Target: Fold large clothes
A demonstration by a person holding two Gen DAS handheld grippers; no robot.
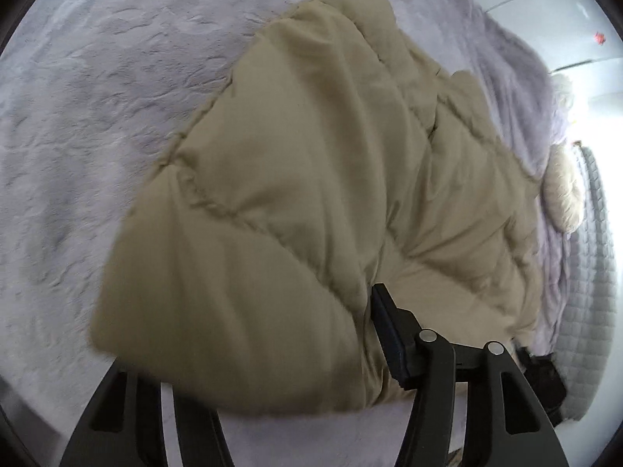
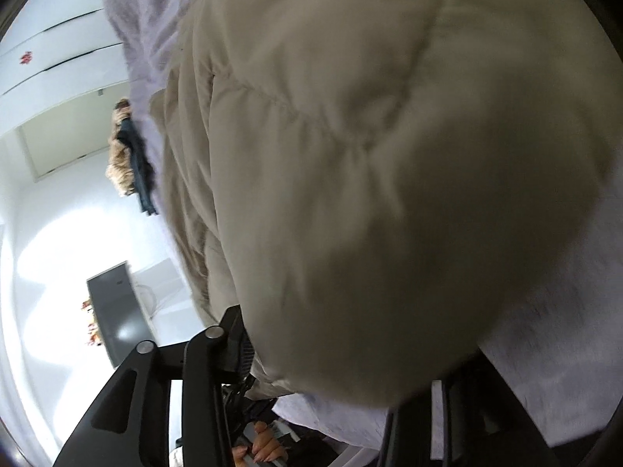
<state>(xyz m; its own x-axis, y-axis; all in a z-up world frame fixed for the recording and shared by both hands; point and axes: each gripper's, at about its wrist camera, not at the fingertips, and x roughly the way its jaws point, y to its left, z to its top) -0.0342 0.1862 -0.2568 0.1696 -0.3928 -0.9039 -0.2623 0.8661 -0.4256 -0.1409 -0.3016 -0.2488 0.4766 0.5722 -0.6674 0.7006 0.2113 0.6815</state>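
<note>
Lying on a fuzzy pale purple blanket [image 1: 78, 116] is one big puffy beige quilted coat [image 1: 311, 155]. It fills the middle of both views. One black left gripper [image 1: 249, 354] has a thick fold of the coat bunched between its two fingers, so it looks closed on the coat. One finger [image 1: 389, 327] shows; the coat hides the other. One black right gripper [image 2: 342, 366] also has the coat bulging over it, and I cannot tell how far open it is. Near the blanket's edge sits one cream fluffy pillow [image 1: 562, 194], beside one grey quilted cover [image 1: 595, 272].
</note>
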